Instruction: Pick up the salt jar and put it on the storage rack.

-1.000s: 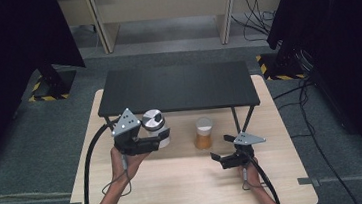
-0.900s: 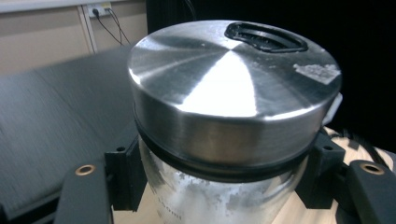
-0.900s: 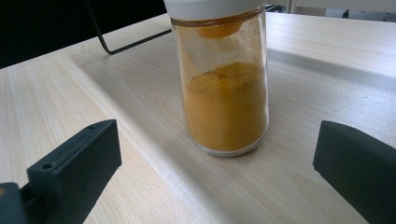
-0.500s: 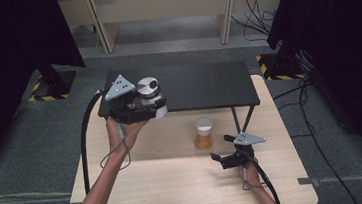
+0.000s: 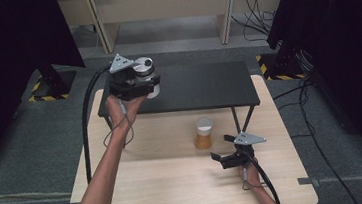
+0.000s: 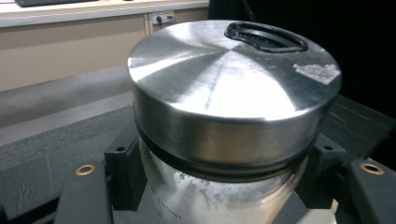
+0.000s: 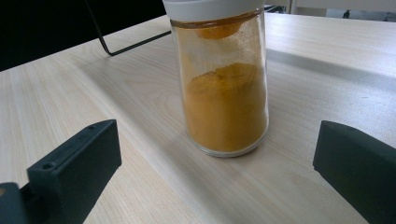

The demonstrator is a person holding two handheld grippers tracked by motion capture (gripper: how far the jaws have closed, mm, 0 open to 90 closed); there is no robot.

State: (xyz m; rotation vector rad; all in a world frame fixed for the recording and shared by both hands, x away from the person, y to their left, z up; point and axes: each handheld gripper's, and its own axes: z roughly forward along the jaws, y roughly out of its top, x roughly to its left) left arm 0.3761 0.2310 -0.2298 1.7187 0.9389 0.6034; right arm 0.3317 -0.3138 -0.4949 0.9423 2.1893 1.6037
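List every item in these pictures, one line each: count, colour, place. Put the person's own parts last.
Metal canister: one, silver with a black lid handle, held above the shelf's left end.
Spice jar: one, clear with orange powder and a white lid, standing on the table in front of the shelf.
Shelf: one, black, on thin legs across the table's far half.
Table: one, light wood.
Left tool: one, black, shut on the metal canister.
Right tool: one, black, open, low over the table short of the spice jar.
Forearms: two, entering from the bottom.
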